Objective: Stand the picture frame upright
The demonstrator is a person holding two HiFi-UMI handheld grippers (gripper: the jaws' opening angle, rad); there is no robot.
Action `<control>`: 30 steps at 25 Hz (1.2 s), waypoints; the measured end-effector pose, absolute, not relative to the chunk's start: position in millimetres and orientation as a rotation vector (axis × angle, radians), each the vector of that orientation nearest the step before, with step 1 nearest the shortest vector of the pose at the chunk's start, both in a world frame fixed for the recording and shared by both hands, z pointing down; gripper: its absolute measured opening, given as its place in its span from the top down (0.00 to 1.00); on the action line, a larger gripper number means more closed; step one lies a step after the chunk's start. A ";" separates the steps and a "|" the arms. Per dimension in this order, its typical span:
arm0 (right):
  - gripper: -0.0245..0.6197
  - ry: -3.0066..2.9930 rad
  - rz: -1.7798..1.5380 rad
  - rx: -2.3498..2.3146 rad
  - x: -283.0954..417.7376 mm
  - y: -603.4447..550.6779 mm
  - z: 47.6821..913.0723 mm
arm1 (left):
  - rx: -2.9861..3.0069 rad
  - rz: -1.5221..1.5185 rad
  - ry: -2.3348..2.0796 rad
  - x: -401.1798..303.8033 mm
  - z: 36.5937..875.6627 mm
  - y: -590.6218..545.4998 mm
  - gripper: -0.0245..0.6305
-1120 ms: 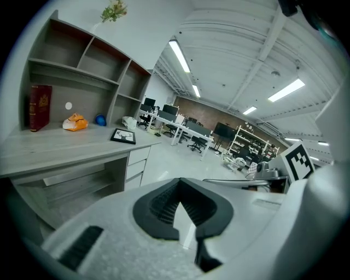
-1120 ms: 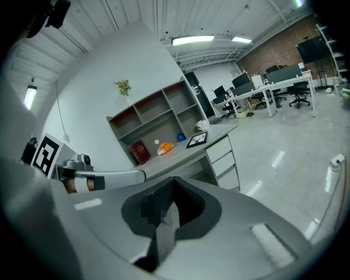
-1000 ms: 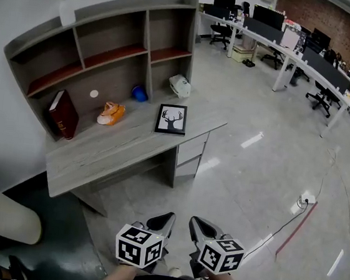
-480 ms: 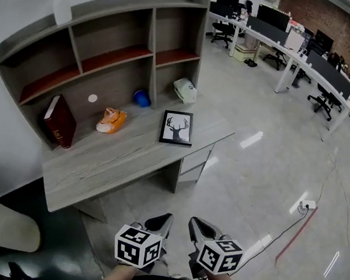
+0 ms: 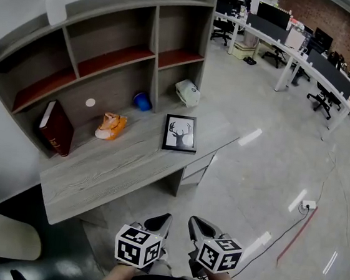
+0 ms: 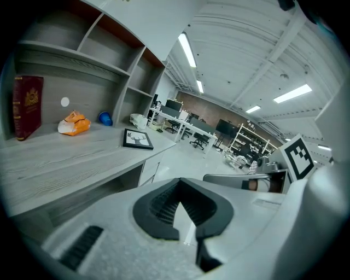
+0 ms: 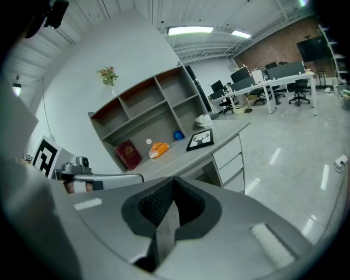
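Noted: picture frame lay flat near the right front corner of the desk, well apart from left gripper and right gripper, both pressed together and empty; the approach likely needed jaws parted before reaching a frame edge.

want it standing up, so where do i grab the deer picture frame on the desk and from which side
Probably the thin black border of the picture frame on its near edge, coming from the open floor side. It lies flat, face up, close to the front edge of the desk, and the shelf unit closes off the back.
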State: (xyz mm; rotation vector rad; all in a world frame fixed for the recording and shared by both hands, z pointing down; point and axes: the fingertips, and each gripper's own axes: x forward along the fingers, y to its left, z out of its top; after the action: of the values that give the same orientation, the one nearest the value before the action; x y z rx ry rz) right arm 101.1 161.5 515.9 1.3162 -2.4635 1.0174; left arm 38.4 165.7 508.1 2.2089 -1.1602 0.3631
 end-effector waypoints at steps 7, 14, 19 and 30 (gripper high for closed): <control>0.96 -2.440 1.022 1.355 85.3 141.0 517.9 | 2.213 0.368 -1.145 19.2 509.8 144.3 0.97; 0.96 -2.406 0.998 1.401 81.8 129.1 519.1 | 2.215 0.348 -1.134 7.1 512.2 126.9 0.97; 0.96 -2.390 0.983 1.413 86.5 121.3 520.9 | 2.200 0.337 -1.126 7.8 518.5 123.3 0.97; 0.96 -2.476 0.934 1.322 84.8 67.9 502.7 | 2.200 0.307 -1.205 14.0 501.3 77.0 0.97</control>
State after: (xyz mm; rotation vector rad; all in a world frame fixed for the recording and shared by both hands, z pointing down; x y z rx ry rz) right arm 84.8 67.9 502.7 1.3220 -2.4758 0.9342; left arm 14.0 77.0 501.3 2.2002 -1.2046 0.3071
